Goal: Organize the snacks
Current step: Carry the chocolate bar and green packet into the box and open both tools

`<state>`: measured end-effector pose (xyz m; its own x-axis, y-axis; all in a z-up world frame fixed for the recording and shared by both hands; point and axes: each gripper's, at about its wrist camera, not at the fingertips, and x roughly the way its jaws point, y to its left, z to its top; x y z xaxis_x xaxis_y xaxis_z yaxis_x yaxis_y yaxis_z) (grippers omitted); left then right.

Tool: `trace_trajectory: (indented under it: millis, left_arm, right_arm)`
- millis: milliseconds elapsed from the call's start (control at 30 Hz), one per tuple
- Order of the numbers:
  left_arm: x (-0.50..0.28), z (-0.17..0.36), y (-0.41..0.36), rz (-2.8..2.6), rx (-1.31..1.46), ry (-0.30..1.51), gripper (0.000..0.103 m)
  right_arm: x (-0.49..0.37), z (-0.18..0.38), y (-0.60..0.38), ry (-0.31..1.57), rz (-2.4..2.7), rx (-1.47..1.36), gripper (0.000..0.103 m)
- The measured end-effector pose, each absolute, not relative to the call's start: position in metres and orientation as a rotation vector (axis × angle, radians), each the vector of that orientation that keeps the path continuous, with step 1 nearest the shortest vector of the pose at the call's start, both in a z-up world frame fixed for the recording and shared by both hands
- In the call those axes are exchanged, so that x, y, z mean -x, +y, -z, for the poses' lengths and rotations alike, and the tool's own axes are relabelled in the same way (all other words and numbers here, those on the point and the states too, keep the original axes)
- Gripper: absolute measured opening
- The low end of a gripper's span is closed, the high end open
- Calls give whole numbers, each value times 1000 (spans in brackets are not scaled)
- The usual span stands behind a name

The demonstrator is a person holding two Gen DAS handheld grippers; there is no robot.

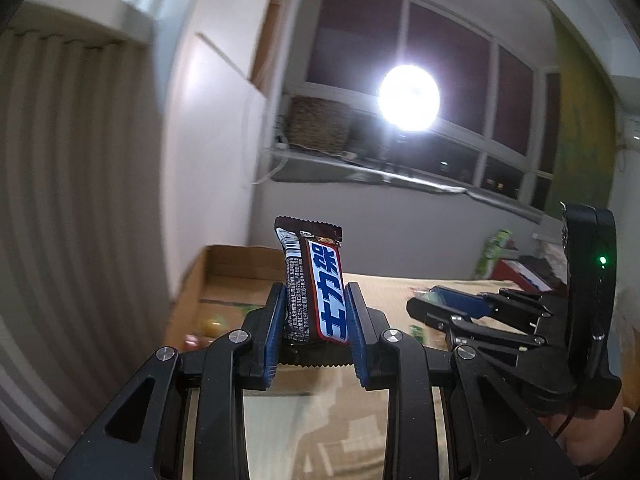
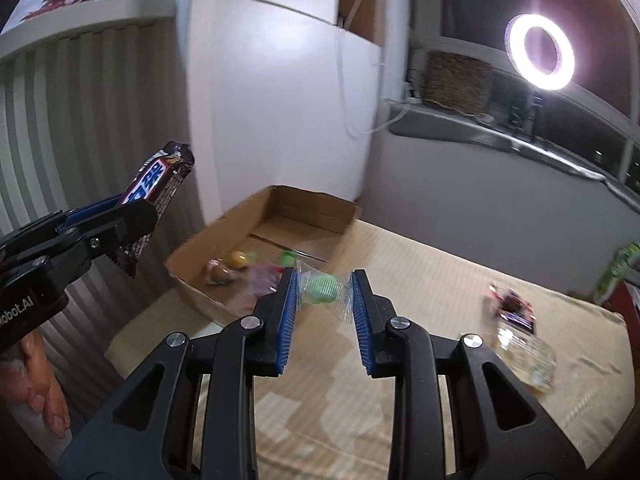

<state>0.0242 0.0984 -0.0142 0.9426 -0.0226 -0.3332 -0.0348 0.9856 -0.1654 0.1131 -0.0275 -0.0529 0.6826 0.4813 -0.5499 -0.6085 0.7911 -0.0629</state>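
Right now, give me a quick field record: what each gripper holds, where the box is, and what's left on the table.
left gripper: shut on chocolate bar, bar upright
right gripper: shut on green candy in clear wrapper
cardboard box: open, ahead on the table, several snacks inside
left on table: dark-wrapped snack, clear packet, both blurred
ring light: on, by the window

I count two chocolate bars: one (image 1: 316, 288) clamped in my left jaws, one (image 2: 514, 308) on the surface right of my right jaws. One green wrapped candy (image 2: 322, 289) between the right jaws. One cardboard box (image 2: 200, 280) ahead-left, several blurred snacks inside.
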Motion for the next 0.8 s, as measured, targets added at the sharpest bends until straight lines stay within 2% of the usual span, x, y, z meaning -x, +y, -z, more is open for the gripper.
trace_trajectory:
  millis: [400, 800]
  left_arm:
    - [-43, 29, 136, -90, 202, 374, 27]
    - [-95, 71, 145, -102, 229, 494, 27]
  right_arm:
    - [-143, 67, 0, 562, -662, 262, 28]
    - [-193, 116, 40, 660, -741, 267, 30]
